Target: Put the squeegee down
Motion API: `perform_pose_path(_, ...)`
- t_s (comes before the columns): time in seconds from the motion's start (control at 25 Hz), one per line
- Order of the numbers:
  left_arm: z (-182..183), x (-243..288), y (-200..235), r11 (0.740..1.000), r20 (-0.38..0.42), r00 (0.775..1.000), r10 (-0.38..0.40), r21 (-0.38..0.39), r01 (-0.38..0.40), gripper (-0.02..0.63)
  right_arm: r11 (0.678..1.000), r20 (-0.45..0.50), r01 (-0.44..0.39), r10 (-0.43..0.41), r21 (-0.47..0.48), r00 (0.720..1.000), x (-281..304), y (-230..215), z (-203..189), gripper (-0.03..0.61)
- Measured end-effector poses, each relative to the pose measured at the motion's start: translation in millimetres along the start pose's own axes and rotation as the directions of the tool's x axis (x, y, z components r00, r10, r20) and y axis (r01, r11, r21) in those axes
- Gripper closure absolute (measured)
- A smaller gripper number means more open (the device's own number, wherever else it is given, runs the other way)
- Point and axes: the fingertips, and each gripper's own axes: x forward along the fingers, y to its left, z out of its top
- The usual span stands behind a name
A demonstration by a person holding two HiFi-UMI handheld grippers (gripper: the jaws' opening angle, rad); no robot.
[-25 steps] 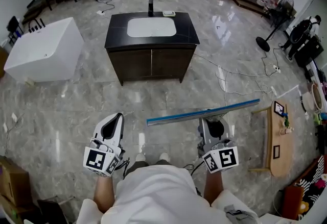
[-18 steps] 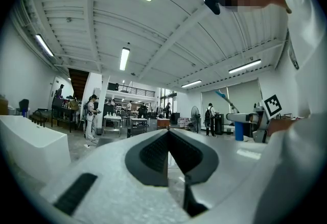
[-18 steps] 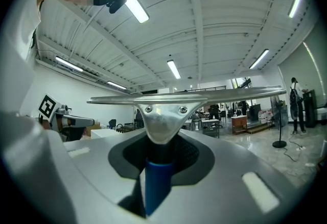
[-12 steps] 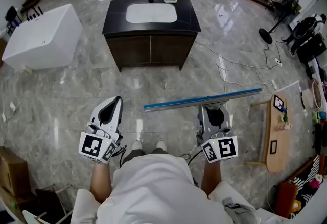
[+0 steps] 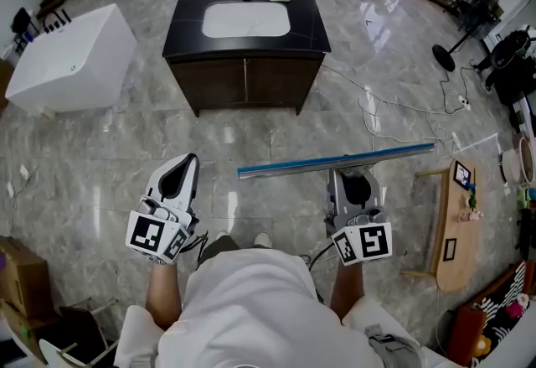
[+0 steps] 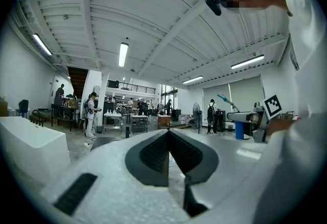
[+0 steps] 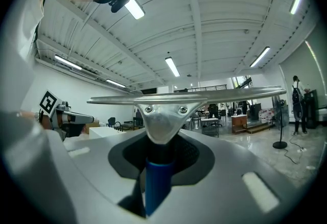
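Stepping nearer the sink cabinet (image 5: 244, 81) at 12 o'clock than a second ago, the person carries the squeegee (image 5: 335, 163) level at 3 o'clock. Its blue handle, mostly hidden, is clamped in the right gripper (image 5: 356, 184). The left gripper (image 5: 182, 170), at 8 o'clock, has its jaws together on nothing.

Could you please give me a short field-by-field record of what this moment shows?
squeegee: held off the floor, blade roughly level, crosswise in front of the person
right gripper: closed on the squeegee's blue handle
left gripper: jaws together, nothing between them
ahead: dark vanity cabinet with a white sink
left side: white tub on the floor
right side: small wooden table
task status: squeegee not yet put down
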Motion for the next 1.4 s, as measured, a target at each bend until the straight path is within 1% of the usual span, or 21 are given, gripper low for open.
perform_pose_path(0.2,-7,35,17,0.999,-0.005,1.0,0.022,-0.03,-0.022,0.606,1.0,-0.012,0.006,-0.006,0.016,1.0,26,-25,-11,0.482)
perform_pose_path(0.28,-9,52,28,0.999,-0.01,1.0,0.025,-0.029,-0.026,0.607,1.0,-0.014,0.01,-0.01,0.02,1.0,42,-33,-12,0.482)
perform_pose_path(0.48,-18,112,82,0.999,-0.014,1.0,0.019,-0.043,-0.02,0.607,1.0,-0.039,0.024,-0.024,0.004,0.999,110,-50,-19,0.482)
perform_pose_path(0.68,-20,189,156,0.998,-0.02,0.999,-0.03,-0.052,0.029,0.607,0.998,-0.053,0.059,-0.059,-0.003,0.997,211,-64,-19,0.482)
perform_pose_path(0.76,-14,221,184,0.996,-0.016,0.998,-0.06,-0.067,0.058,0.607,0.998,-0.066,0.07,-0.069,0.005,0.995,254,-68,-18,0.482)
perform_pose_path(0.84,-5,251,208,0.994,-0.01,0.996,-0.091,-0.065,0.091,0.607,0.997,-0.076,0.075,-0.074,0.007,0.994,291,-70,-18,0.482)
perform_pose_path(0.96,2,294,236,0.991,-0.008,0.992,-0.128,-0.047,0.127,0.607,0.997,-0.09,0.08,-0.079,0.003,0.993,338,-76,-23,0.482)
perform_pose_path(1.08,1,330,251,0.987,-0.011,0.989,-0.15,-0.052,0.149,0.607,0.997,-0.102,0.077,-0.075,0.012,0.992,374,-88,-29,0.482)
perform_pose_path(1.24,-5,374,267,0.991,-0.02,0.991,-0.13,-0.043,0.129,0.607,0.998,-0.1,0.055,-0.053,0.01,0.994,419,-116,-38,0.482)
perform_pose_path(1.4,-11,404,276,0.996,-0.038,0.996,-0.077,-0.044,0.076,0.607,1.0,-0.118,0.008,-0.006,0.021,0.993,453,-142,-52,0.482)
